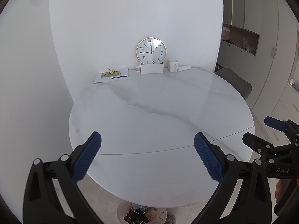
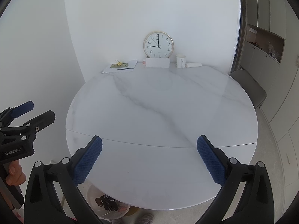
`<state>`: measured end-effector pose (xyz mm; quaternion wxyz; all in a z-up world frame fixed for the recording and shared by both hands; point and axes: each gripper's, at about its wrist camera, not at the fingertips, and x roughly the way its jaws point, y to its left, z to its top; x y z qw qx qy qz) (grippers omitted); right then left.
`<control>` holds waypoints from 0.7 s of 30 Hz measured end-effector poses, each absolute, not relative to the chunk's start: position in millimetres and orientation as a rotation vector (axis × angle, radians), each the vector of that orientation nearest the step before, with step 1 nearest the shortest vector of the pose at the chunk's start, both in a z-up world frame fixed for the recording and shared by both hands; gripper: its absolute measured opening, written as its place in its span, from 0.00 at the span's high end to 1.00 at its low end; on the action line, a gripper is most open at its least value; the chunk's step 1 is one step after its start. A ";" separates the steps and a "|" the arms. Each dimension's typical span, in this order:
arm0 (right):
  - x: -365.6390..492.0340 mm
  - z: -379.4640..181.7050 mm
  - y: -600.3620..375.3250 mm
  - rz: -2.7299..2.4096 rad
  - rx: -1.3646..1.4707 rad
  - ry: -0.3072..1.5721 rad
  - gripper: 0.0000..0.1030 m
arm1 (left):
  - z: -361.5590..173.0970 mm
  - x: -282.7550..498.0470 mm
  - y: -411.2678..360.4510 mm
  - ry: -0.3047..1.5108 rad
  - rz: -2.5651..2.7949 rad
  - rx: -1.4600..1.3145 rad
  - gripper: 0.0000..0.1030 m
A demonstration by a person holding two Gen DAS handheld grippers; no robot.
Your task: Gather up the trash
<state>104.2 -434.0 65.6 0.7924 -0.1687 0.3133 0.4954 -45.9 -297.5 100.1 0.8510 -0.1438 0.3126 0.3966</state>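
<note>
Round white marble tabletop: at back, gold-rimmed wall clock behind white card; white paper sheet left, white ceramic mug right.

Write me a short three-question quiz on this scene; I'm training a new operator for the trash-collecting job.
1. True or false: the left gripper holds something.
2. What stands right of the clock: A) a white cup, B) a kettle, C) a vase?
3. Fill in: the bin with trash inside sits on the floor under the ____ edge of the table.

Key
1. False; its jaws stand wide apart, as do those of the right gripper.
2. A.
3. Near.
</note>
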 end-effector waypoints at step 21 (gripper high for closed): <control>106.3 65.7 -434.3 1.066 -0.370 0.679 0.02 | 100.5 -48.8 -300.9 0.653 0.849 -0.316 0.08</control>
